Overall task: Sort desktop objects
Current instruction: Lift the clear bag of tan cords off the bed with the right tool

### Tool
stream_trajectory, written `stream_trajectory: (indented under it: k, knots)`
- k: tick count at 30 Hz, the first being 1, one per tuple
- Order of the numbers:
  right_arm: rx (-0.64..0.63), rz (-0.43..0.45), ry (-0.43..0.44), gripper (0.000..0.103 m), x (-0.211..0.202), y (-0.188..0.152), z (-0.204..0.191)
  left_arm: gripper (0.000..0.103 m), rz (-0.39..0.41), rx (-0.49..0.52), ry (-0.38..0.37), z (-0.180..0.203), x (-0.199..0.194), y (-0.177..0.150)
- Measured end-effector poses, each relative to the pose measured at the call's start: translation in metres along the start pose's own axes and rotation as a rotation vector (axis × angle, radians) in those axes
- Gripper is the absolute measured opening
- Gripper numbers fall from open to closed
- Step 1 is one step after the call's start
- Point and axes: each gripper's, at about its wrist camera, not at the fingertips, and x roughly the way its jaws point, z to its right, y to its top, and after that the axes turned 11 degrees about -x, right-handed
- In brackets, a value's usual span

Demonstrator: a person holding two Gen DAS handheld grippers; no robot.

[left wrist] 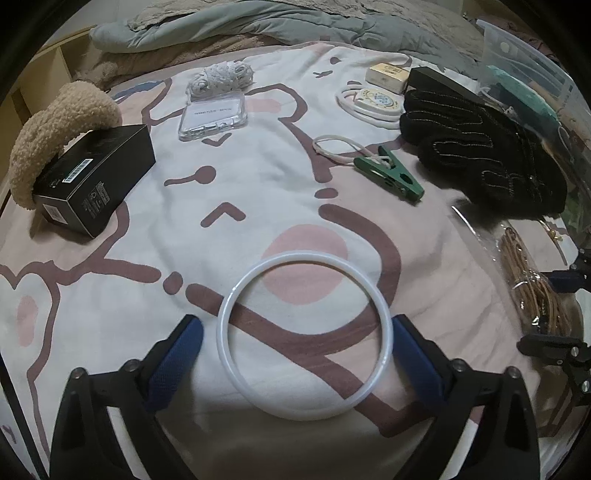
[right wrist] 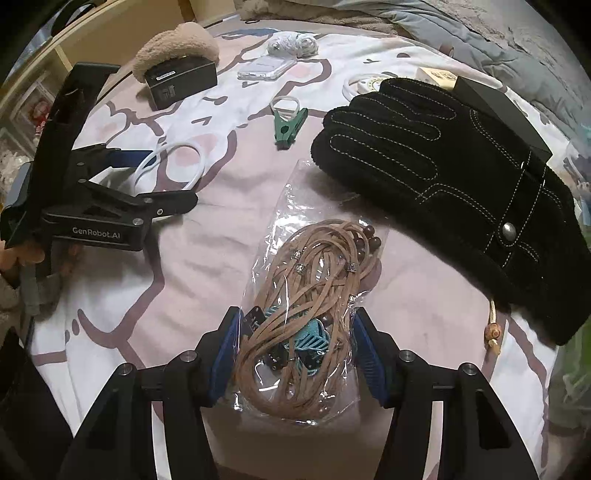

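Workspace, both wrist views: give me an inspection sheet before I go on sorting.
Surface: bear-print blanket, soft and wrinkled.
Job's things: white ring flat between the left fingers; clear bag of brown cords between the right fingers; black glove; green clip with a white loop; black box; clear phone case.
Clutter: fleece item behind the black box; white string bundle; round white disc; small cream box.
Grippers: left gripper open around the ring; right gripper straddles the bag, grip unclear.
Cables: white cable coiled round the disc.
Surroundings: grey bedding beyond; clear plastic bin at right.
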Motion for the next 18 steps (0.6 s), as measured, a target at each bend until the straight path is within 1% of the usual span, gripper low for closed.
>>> stream_trajectory:
  k: [3, 4, 7, 10, 14, 18]
  knots:
    - [-0.004, -0.002, -0.002, 0.06, -0.001, 0.0, 0.0, 0.086, 0.003, 0.031, -0.006, 0.006, -0.004, -0.001]
    - [-0.008, -0.003, -0.005, 0.06, -0.002, -0.001, 0.0, 0.085, 0.002, 0.043, -0.007, 0.008, -0.005, -0.002]
    - [-0.013, -0.01, -0.013, 0.06, -0.003, 0.0, -0.001, 0.084, -0.013, 0.062, -0.007, 0.01, -0.007, -0.002]
    - [-0.016, -0.013, -0.017, 0.06, -0.006, 0.002, 0.0, 0.084, -0.022, 0.059, -0.015, 0.011, -0.01, 0.0]
    - [-0.007, -0.004, -0.021, 0.06, -0.01, 0.005, 0.001, 0.084, 0.004, 0.067, -0.024, 0.015, -0.021, 0.003]
    - [0.008, 0.03, -0.022, 0.06, -0.021, 0.007, 0.004, 0.084, 0.029, 0.072, -0.034, 0.02, -0.035, 0.008]
